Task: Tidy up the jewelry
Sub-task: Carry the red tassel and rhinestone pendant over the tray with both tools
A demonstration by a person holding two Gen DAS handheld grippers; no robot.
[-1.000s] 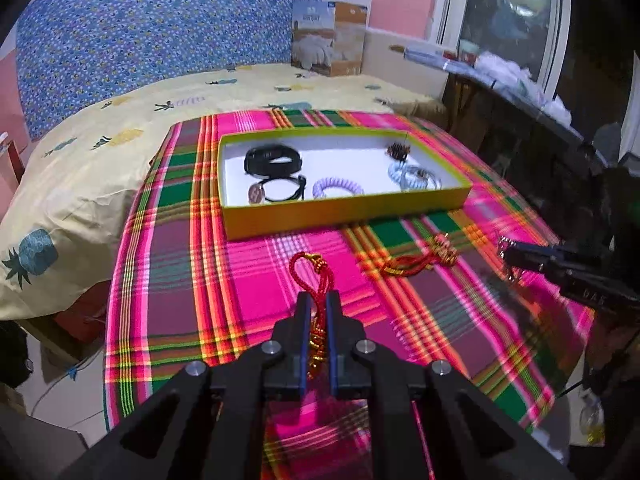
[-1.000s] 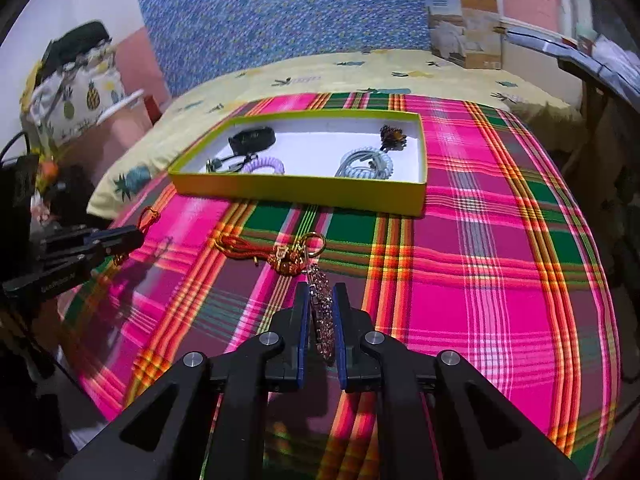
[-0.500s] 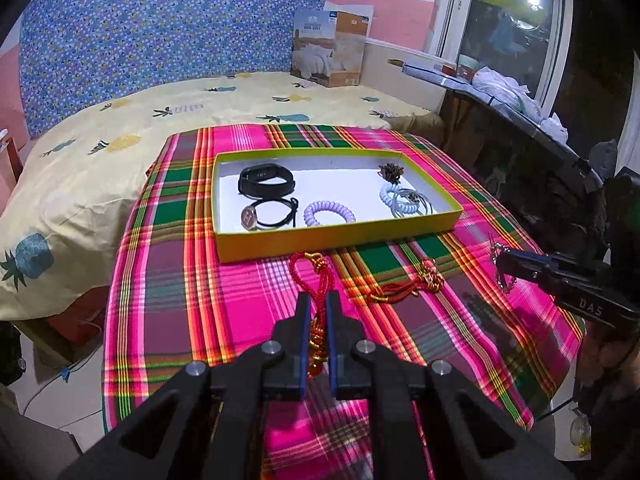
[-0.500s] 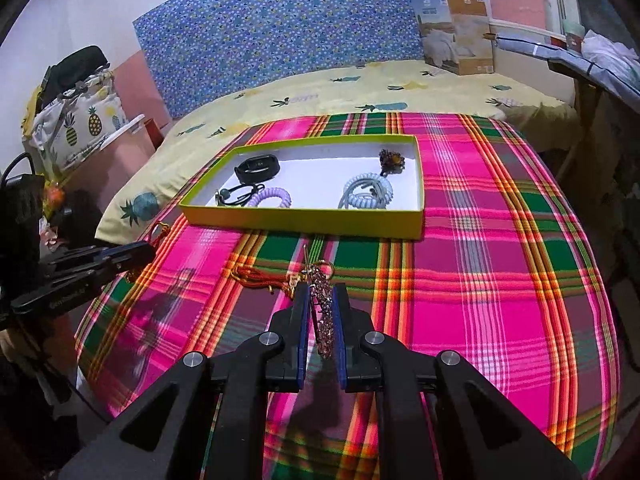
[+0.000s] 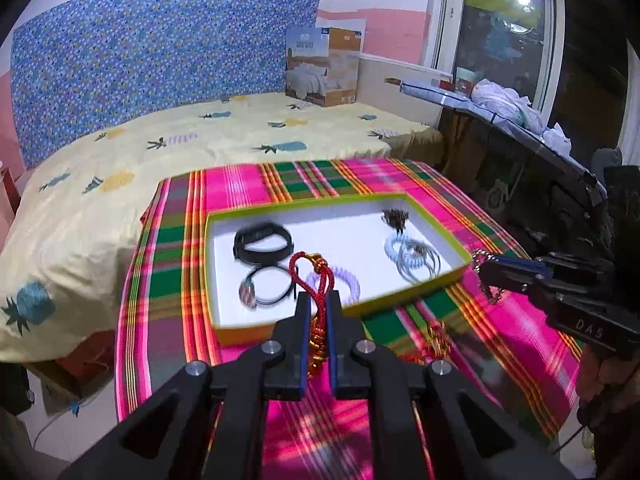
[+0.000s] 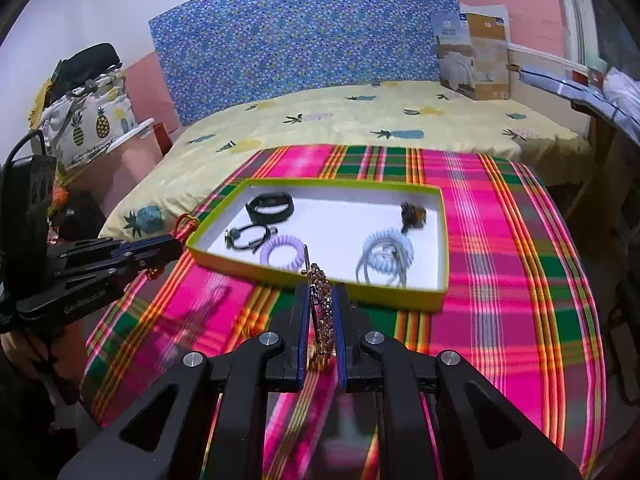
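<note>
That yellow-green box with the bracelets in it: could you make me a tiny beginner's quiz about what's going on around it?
1. True or false: the left tongs are shut on a red cord charm.
2. What do the right tongs grip: A, the lilac spiral hair tie; B, a rhinestone-studded ornament; C, the black fitness band?
3. Fill in: the yellow-green box sits on a pink plaid ____.

Key: 1 true; 2 B; 3 cloth.
</note>
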